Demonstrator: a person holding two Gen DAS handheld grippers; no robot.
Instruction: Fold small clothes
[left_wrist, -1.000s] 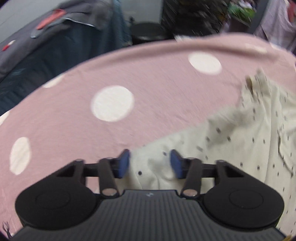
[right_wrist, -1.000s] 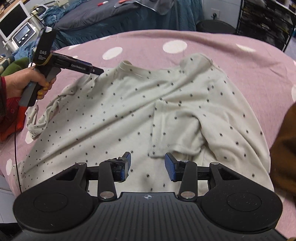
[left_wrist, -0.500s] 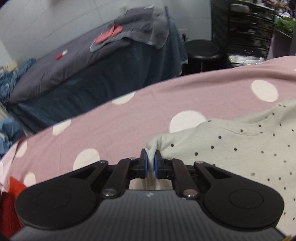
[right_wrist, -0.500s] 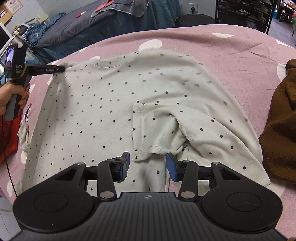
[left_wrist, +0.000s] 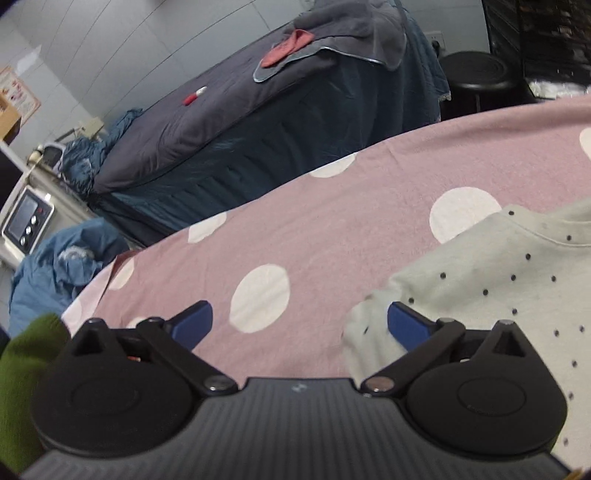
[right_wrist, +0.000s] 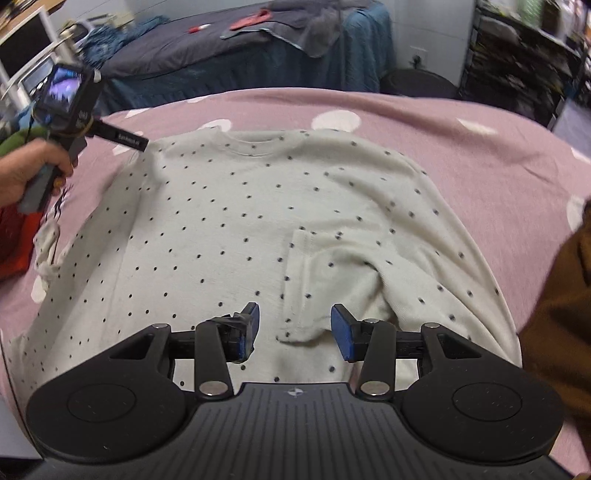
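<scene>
Left wrist view: left gripper (left_wrist: 299, 325) fingers just sprung wide, nothing pinched, cream dotted top (left_wrist: 498, 288) shoulder lying freed by the right-hand pad. Right wrist view: top spread flat on pink spotted cover (right_wrist: 480, 147), right gripper (right_wrist: 293, 328) fingers apart over a folded-in sleeve (right_wrist: 321, 273). Likely spreading stage; next, grabbing that sleeve. Hem hidden under gripper body; brown garment (right_wrist: 554, 295) cut off.

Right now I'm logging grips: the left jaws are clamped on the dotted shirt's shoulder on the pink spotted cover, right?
Not clamped. The left wrist view shows the left gripper with jaws wide apart, just opened, the dotted shirt shoulder released on the pink spotted cover.
</scene>
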